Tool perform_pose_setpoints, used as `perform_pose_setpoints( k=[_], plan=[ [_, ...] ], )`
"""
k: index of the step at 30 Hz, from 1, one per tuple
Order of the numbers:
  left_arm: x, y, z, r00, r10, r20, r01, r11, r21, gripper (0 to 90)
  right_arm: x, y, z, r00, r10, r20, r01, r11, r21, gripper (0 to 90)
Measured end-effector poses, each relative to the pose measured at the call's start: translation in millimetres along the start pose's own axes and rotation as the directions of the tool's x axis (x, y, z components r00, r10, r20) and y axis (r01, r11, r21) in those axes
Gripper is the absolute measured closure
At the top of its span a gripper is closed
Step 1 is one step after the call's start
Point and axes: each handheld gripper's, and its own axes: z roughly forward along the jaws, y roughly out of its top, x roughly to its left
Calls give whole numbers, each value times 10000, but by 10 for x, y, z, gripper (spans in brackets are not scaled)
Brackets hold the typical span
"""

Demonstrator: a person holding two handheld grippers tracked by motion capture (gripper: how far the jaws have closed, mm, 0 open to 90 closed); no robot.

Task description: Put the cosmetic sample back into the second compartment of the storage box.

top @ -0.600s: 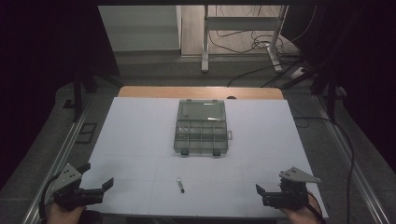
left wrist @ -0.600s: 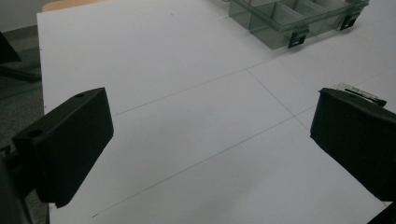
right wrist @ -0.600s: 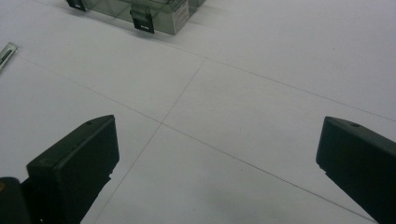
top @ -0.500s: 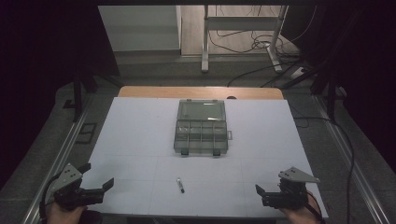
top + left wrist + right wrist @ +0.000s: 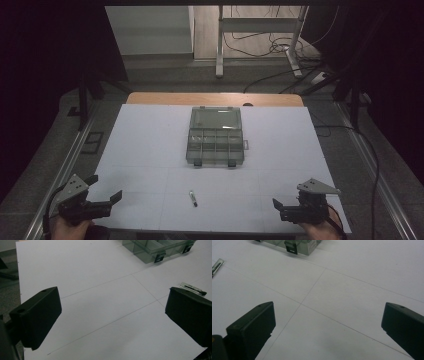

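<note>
At near-left bench corner: left tongs, jaws wide apart, nothing between them. Centre, near edge: 1 small marker pen, lying flat, well apart from both tongs. Behind it: clear compartment box, lid closed. Near-right corner: right tongs, jaws wide apart, empty.

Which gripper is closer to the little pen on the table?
The left gripper. The pen lies a bit left of the table's middle, so the right gripper is farther off. Both are open and apart from it.

Pen and organizer box interrupt bare table.
</note>
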Motion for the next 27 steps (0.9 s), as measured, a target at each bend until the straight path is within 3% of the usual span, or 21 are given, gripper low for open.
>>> perform_pose_setpoints(
  k=[10, 14, 27],
  plan=[
    [-5, -1, -3, 10000, 68, 21, -68, 10000, -22, 8, 0, 21, 17, 9995, 91, -303, -92, 10000, -33, 0],
    [2, -2, -7, 10000, 25, 27, -25, 10000, -38, 8, 22, 46, 33, 9990, -83, -433, 78, 9999, -129, 0],
    [2, -1, -1, 9999, 75, 107, -75, 10000, 5, 9, 99, 131, 139, 9907, -317, -1323, 285, 9992, -264, 0]
  ],
)
